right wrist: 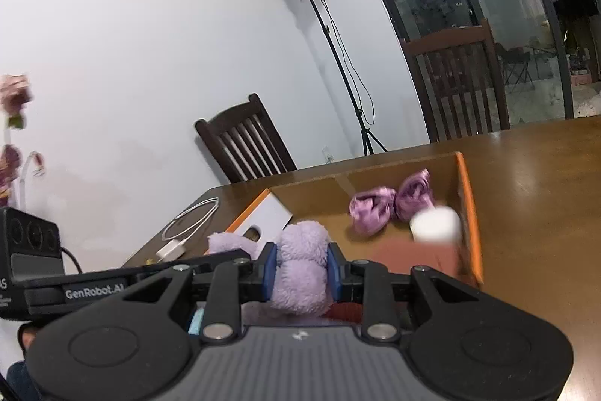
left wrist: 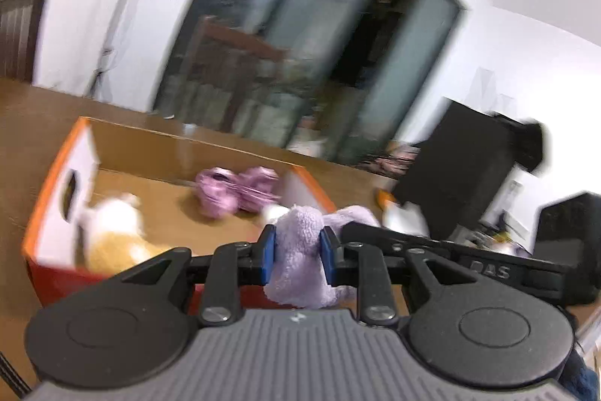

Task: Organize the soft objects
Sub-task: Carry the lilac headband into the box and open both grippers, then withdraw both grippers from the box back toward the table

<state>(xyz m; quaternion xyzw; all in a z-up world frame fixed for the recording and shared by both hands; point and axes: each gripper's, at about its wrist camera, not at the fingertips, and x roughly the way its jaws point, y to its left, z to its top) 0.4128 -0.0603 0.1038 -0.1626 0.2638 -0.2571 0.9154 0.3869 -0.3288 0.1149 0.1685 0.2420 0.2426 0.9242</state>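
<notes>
A lilac plush toy (left wrist: 300, 273) hangs between both grippers above the near edge of an orange-rimmed cardboard box (left wrist: 49, 190). My left gripper (left wrist: 298, 247) is shut on one fluffy limb, its blue pads pressing into it. In the right wrist view my right gripper (right wrist: 302, 269) is shut on another part of the same lilac plush toy (right wrist: 300, 288). The two grippers sit side by side, close together. Inside the box (right wrist: 467, 198) lie a purple satin bow (right wrist: 390, 202) and a white-and-tan plush (left wrist: 112, 232), both blurred.
The box stands on a brown wooden table (right wrist: 544, 194). A white cable and charger (right wrist: 188, 224) lie left of the box. Dark wooden chairs (right wrist: 248, 145) stand at the far table edge, with a light stand (right wrist: 338, 62) behind. A black device (left wrist: 458, 168) sits to the right.
</notes>
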